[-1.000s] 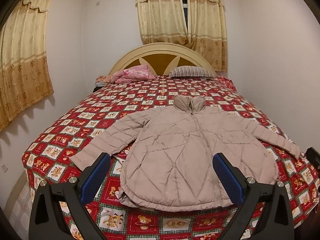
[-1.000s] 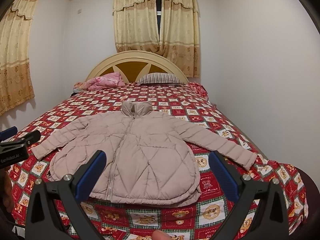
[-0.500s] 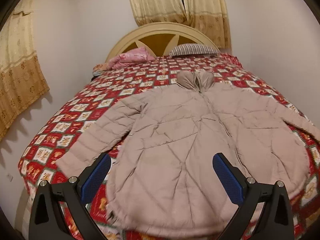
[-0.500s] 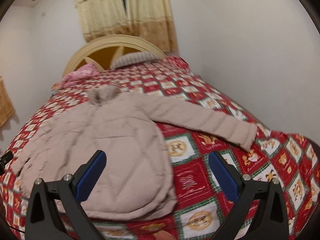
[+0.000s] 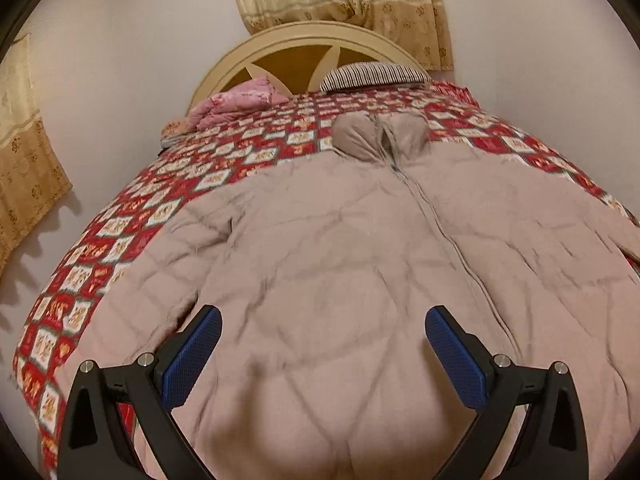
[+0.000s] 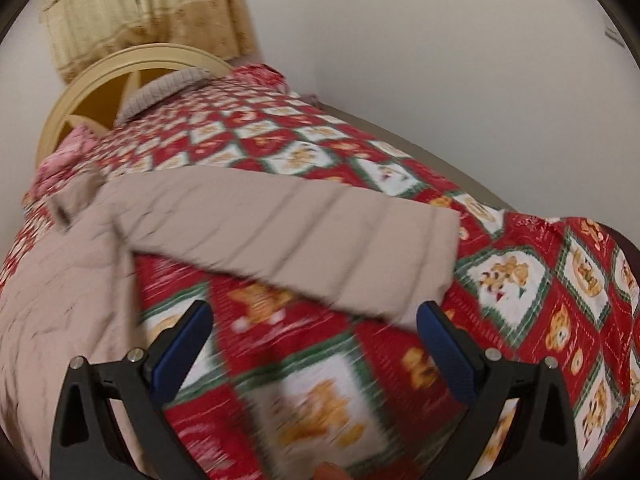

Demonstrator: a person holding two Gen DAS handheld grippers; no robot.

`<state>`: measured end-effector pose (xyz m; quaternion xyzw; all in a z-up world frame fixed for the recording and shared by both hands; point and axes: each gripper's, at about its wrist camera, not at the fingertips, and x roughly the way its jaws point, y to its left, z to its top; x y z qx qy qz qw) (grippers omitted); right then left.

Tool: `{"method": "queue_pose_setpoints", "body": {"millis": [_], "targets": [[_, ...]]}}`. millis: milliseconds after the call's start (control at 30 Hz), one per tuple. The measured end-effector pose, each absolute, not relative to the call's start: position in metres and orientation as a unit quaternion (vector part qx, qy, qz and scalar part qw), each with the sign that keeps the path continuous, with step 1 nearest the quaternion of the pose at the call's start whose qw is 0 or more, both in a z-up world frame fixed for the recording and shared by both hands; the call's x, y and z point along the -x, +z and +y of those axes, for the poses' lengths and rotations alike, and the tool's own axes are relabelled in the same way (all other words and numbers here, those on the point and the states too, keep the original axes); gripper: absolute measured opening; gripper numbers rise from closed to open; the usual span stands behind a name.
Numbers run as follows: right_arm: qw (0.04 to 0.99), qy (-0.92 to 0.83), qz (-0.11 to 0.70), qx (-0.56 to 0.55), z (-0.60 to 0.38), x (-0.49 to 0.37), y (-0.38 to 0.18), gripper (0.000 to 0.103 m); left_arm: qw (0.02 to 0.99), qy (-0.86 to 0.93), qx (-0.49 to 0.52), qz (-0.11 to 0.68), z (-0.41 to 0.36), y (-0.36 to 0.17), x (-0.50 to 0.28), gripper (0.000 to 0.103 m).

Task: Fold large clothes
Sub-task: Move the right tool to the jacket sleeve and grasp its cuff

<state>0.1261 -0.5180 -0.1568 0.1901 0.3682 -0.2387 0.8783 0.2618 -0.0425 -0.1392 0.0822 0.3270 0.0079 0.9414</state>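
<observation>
The right gripper (image 6: 314,322) has its jaws spread wide and empty; the sleeve (image 6: 288,236) of the quilted jacket (image 5: 360,280) lies just past its fingertips, running crosswise, cuff toward the right finger. Through the blur, the cuff seems nearest. The left gripper (image 5: 322,326), equally wide, hovers over the jacket's hem, zip running straight ahead. Nothing blocks either; farther off lie the patterned bedspread (image 6: 520,280), pillows (image 5: 376,74) and headboard (image 5: 304,48)

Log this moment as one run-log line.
phase: approach | left gripper: open, over beige quilted puffer jacket | right gripper: open, near jacket sleeve | red patterned quilt: jacket flat, unfolded
</observation>
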Motion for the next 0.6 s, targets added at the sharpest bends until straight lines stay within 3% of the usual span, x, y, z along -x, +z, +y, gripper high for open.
{"method": "queue_pose_setpoints", "body": {"millis": [333,533,600], "targets": [[0.848,-0.308,0.361,-0.237,-0.601,-0.112,-0.16,0.102,0.932,0.033,-0.014,0.36,-0.008,-0.174,-0.314,0.102],[0.834,-0.299,0.394,-0.244,-0.612,-0.122,-0.176,0.087,0.928,0.034,-0.006,0.372,-0.007,-0.186,-0.319,0.102],[0.831,-0.276,0.412,-0.253,-0.608,-0.131,-0.188,0.074,0.926,0.038,-0.006,0.376,-0.007,-0.189,-0.32,0.102]]}}
